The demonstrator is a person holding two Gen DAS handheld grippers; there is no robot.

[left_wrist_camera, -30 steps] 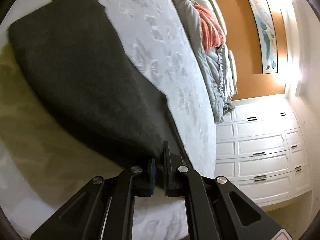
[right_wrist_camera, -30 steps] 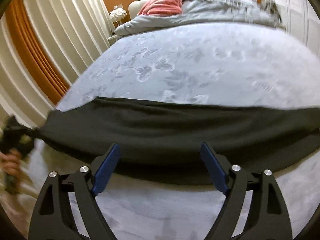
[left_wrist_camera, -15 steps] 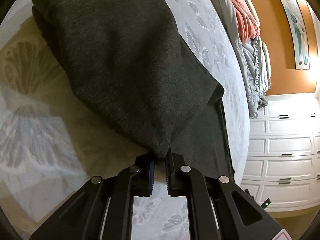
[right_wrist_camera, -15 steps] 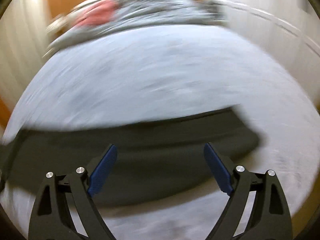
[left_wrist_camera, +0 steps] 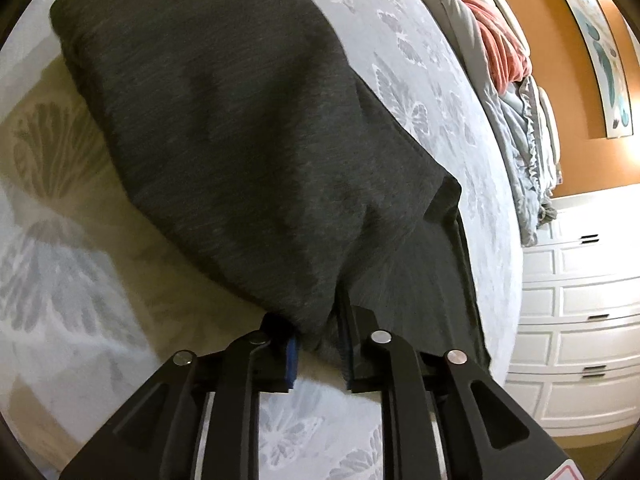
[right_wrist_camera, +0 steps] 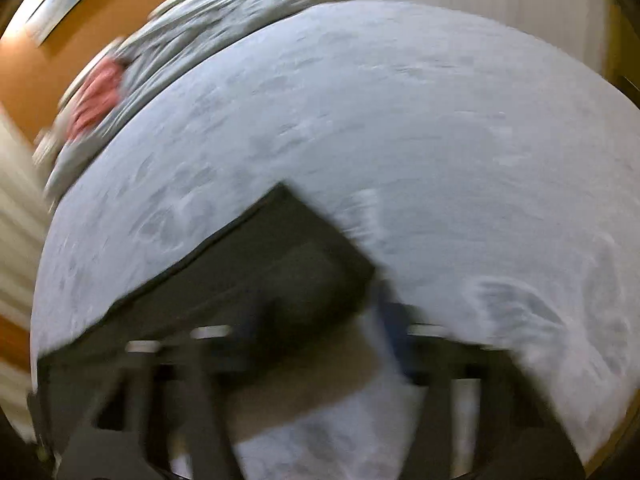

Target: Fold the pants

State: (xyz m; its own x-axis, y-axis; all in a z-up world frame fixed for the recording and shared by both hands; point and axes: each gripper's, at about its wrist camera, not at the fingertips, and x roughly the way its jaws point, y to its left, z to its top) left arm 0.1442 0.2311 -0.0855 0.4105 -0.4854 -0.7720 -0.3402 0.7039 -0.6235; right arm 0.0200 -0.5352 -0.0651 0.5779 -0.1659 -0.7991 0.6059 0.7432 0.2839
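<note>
On the pale butterfly-print bed (left_wrist_camera: 420,80) lie the dark grey pants (left_wrist_camera: 248,152), one thick layer doubled over a flatter layer that runs along the mattress edge. The rounded end of the upper layer sits between the fingers of the left gripper (left_wrist_camera: 320,356), whose jaws are opening. A gap shows beside the blue pad, so the hold looks released or nearly so.

The right gripper (right_wrist_camera: 316,340) is over a squared end of the pants and its jaws are closing with that end between them. The view is too smeared to tell whether the pads have bitten the cloth.

The step in hand looks like setting one fold down and taking hold for the next. To do it well, I would let the left fingers part fully before backing out along their own line, so the doubled layer is not dragged off the one beneath. The right should catch every layer at the hem corner, not just the top one, and keep the edges lined up.

Beyond the bed's far edge stands a white chest of drawers (left_wrist_camera: 580,320). Every drawer is closed, so the contents are hidden. A grey duvet (left_wrist_camera: 516,128) and a coral blanket (left_wrist_camera: 500,52) are heaped at the headboard.
</note>
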